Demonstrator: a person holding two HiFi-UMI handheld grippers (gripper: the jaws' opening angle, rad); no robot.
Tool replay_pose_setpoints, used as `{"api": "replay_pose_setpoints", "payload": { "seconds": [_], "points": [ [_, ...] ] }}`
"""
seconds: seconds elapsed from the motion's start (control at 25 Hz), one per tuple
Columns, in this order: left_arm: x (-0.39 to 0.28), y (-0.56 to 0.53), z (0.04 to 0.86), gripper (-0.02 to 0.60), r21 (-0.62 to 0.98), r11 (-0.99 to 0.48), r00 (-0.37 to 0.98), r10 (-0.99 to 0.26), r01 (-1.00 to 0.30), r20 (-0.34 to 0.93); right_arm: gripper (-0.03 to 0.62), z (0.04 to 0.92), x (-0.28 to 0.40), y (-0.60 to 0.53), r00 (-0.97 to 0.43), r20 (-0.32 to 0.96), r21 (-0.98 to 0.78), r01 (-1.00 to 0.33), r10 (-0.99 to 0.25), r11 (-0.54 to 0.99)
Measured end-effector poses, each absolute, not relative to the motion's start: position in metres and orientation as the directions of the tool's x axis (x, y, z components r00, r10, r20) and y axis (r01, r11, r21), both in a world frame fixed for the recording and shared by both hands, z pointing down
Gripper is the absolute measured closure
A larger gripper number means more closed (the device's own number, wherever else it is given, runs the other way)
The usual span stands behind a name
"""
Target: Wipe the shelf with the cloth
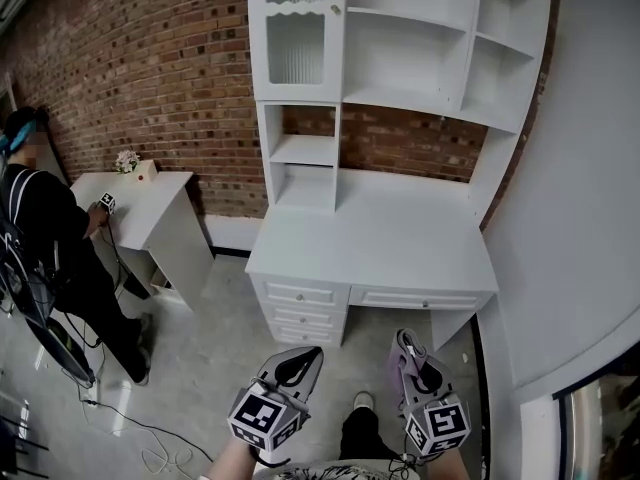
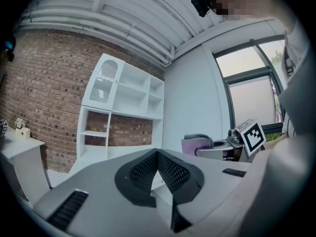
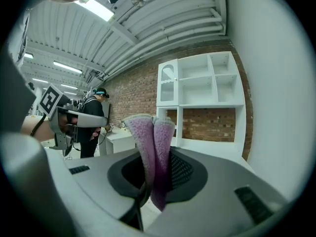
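While the purple cloth [image 3: 147,132] sits folded and pinched between the jaws of the right gripper [image 3: 156,156], its free end poking out past the tips, no wiping has begun. In the head view the cloth [image 1: 394,376] shows as a small purple patch beside the right gripper [image 1: 407,343], held low near the person's body and well apart from the furniture.

The left gripper [image 2: 158,153] is beside it, its jaws pressed together with nothing between them. In the head view, the left gripper [image 1: 308,354] is also low and clear of everything.

Ahead stands the white shelf [image 1: 400,68], an open unit of several compartments with one glass-fronted door at upper left. It rises from a white desk [image 1: 380,238] with drawers [image 1: 300,308] below. Its boards look bare.

Behind it runs a brick wall [image 1: 150,88]. Off to the left, another person [image 1: 50,248] works at a small white table [image 1: 140,193] with a little bunch of flowers [image 1: 127,160] on it.

The step in hand looks like the approach, cloth ready but not yet brought to the surface. The next move likely calls for stepping closer and lifting the right gripper to a board. The cloth's free end should then be pressed flat on it before sweeping, with the hard jaws kept off the paint.
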State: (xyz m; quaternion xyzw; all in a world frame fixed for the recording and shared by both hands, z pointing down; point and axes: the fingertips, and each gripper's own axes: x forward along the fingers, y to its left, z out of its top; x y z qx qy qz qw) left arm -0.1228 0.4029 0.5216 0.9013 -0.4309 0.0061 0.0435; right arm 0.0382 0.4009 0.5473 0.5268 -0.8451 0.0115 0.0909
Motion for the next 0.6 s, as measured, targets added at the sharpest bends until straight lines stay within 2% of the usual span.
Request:
{"api": "replay_pose_setpoints", "payload": {
  "seconds": [0.28,0.6],
  "points": [
    [-0.107,0.303,0.529,0.569,0.069,-0.573,0.576,-0.817,-0.817,0.037,0.515,0.557,0.051,0.293,-0.493,0.160,0.099,-0.854,-0.855,0.511],
    [-0.053,0.138,0.503,0.568,0.052,-0.519,0.521,-0.853,-0.853,0.033,0.516,0.526,0.107,0.123,-0.545,0.139,0.104,-0.822,-0.827,0.560]
  ]
}}
